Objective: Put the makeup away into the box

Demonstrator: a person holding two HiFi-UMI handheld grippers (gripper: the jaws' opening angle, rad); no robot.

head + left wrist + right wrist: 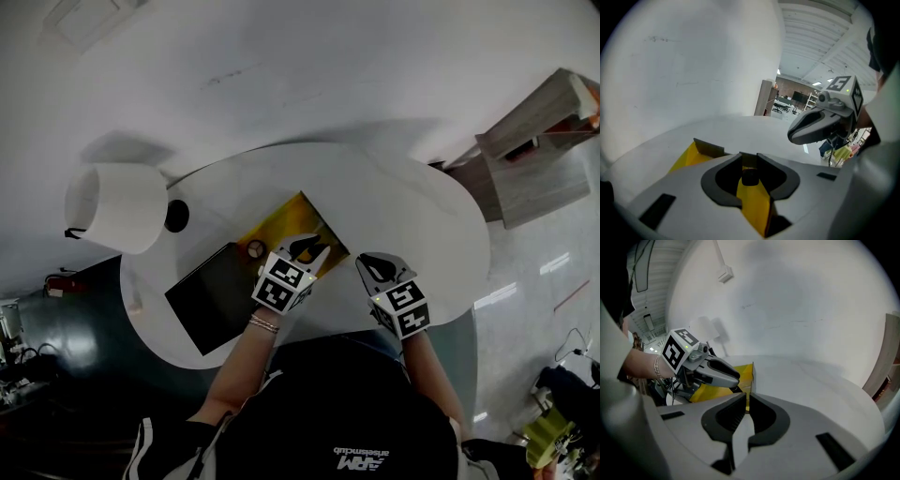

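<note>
Working at a white oval table (412,216), a person holds the left gripper (309,249) over an open yellow box (292,217) that sits near the middle of the tabletop. The left gripper's jaws stand partly apart and are closed on a small dark makeup item (750,177), too dim to identify further, with the box's yellow floor showing directly beneath it. The right gripper (380,266) hangs just to the right of the box, above bare tabletop, its jaws drawn almost together with nothing between them. A dark flat rectangular panel (211,298) lies on the table against the box's left side, and a small round item (255,248) rests at the corner where the two meet. Farther left, near the table's edge, a white cylindrical lampshade (117,208) stands beside a small black round object (176,216).
</note>
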